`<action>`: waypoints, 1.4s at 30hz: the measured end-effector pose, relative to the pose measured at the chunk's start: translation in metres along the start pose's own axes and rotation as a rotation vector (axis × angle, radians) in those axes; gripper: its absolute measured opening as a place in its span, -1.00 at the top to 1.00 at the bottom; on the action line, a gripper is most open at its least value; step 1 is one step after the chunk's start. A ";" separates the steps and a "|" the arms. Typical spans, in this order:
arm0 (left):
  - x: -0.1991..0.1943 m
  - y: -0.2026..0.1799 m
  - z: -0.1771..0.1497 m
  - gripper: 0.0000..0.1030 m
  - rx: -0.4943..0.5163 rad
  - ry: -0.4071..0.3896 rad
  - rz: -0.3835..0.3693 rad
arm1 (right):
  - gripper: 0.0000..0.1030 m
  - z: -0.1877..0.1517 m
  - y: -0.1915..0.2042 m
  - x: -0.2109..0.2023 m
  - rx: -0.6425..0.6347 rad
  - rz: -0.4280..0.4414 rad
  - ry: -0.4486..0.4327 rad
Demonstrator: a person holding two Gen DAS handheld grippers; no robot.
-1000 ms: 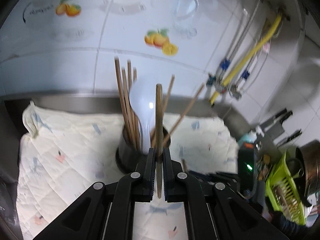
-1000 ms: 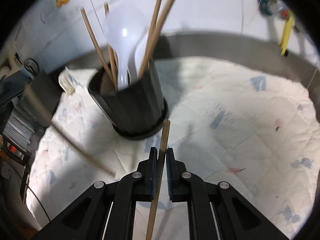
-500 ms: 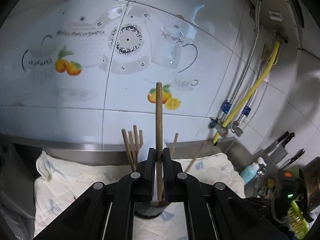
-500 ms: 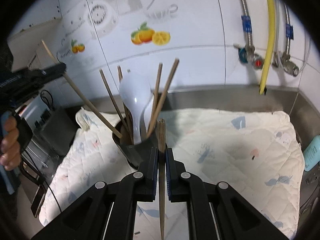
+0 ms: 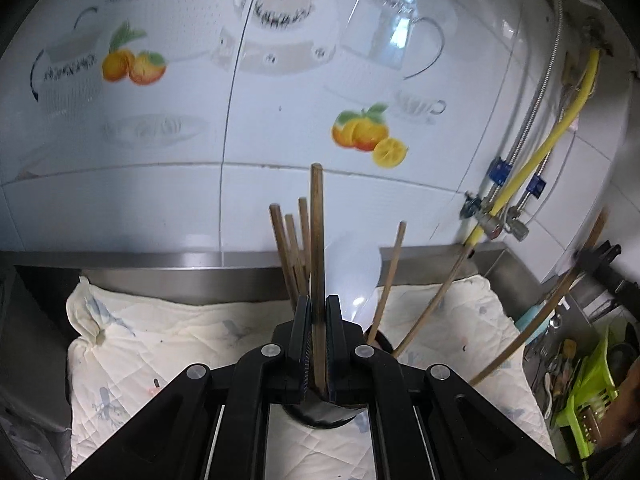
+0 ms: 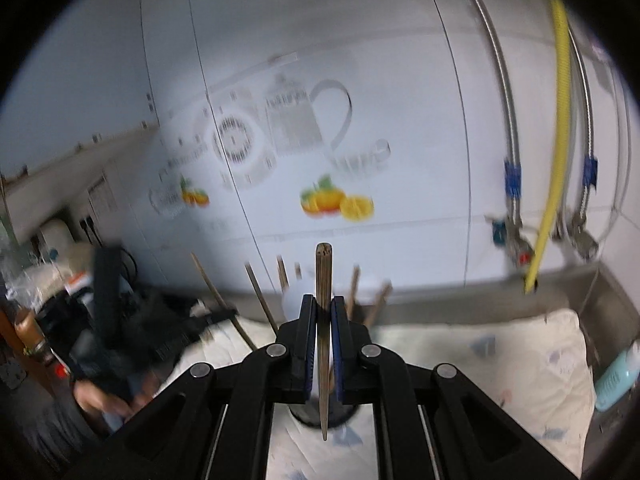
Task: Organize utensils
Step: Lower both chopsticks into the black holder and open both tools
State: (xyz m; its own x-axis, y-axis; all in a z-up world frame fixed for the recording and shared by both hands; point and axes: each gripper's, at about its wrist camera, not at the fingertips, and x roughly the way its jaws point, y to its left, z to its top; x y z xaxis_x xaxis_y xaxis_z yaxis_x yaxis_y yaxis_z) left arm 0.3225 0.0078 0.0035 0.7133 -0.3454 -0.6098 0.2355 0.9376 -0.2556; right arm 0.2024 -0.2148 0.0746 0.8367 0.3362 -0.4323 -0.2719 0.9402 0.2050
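My left gripper (image 5: pixel 318 304) is shut on a wooden chopstick (image 5: pixel 317 220) that stands upright between its pads. Behind it, the black utensil holder (image 5: pixel 320 416) is mostly hidden; several chopsticks (image 5: pixel 280 240) and a white spoon (image 5: pixel 354 276) rise from it. My right gripper (image 6: pixel 323 304) is shut on another chopstick (image 6: pixel 323 268), also upright, above the same holder (image 6: pixel 344 416). The right gripper also shows blurred at the left wrist view's right edge (image 5: pixel 596 256). The left gripper (image 6: pixel 180 328) and a hand (image 6: pixel 100 400) are blurred in the right wrist view.
A quilted white cloth (image 5: pixel 160 340) lies under the holder in a steel basin with a rim (image 5: pixel 160 258). The tiled wall (image 5: pixel 280 120) stands close behind. Yellow hose and valves (image 5: pixel 532 168) hang at right, above a green rack (image 5: pixel 588 392) and blue bottle (image 6: pixel 612 380).
Both grippers keep their chopsticks. The right one has risen and tilted up from the cloth toward the wall. The left view has also lifted, and the holder now sits low behind its jaws.
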 end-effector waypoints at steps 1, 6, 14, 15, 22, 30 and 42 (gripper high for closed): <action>0.003 0.001 -0.001 0.88 -0.002 0.007 0.001 | 0.82 0.005 0.002 0.001 0.001 0.005 -0.014; 0.020 0.003 -0.005 0.88 -0.005 0.051 0.000 | 0.81 0.016 0.010 0.014 -0.003 0.017 -0.049; 0.035 0.006 -0.014 0.88 -0.012 0.087 0.014 | 0.81 0.003 0.017 0.046 -0.044 0.004 -0.006; 0.035 0.006 -0.014 0.88 -0.012 0.090 0.014 | 0.81 0.000 0.017 0.050 -0.045 -0.001 0.005; 0.037 0.010 -0.015 0.85 -0.026 0.108 0.008 | 0.81 -0.019 0.010 0.070 -0.022 -0.002 0.094; 0.033 0.012 -0.014 0.84 -0.037 0.112 0.000 | 0.81 -0.033 0.003 0.077 0.006 -0.016 0.154; 0.013 0.008 -0.014 0.79 -0.029 0.095 -0.003 | 0.61 -0.034 0.004 0.069 0.024 -0.031 0.162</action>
State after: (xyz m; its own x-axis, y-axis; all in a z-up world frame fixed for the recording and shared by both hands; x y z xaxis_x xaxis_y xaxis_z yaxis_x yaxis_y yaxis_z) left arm 0.3246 0.0104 -0.0167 0.6467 -0.3517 -0.6768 0.2175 0.9355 -0.2783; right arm 0.2430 -0.1863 0.0157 0.7561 0.3131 -0.5747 -0.2338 0.9494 0.2096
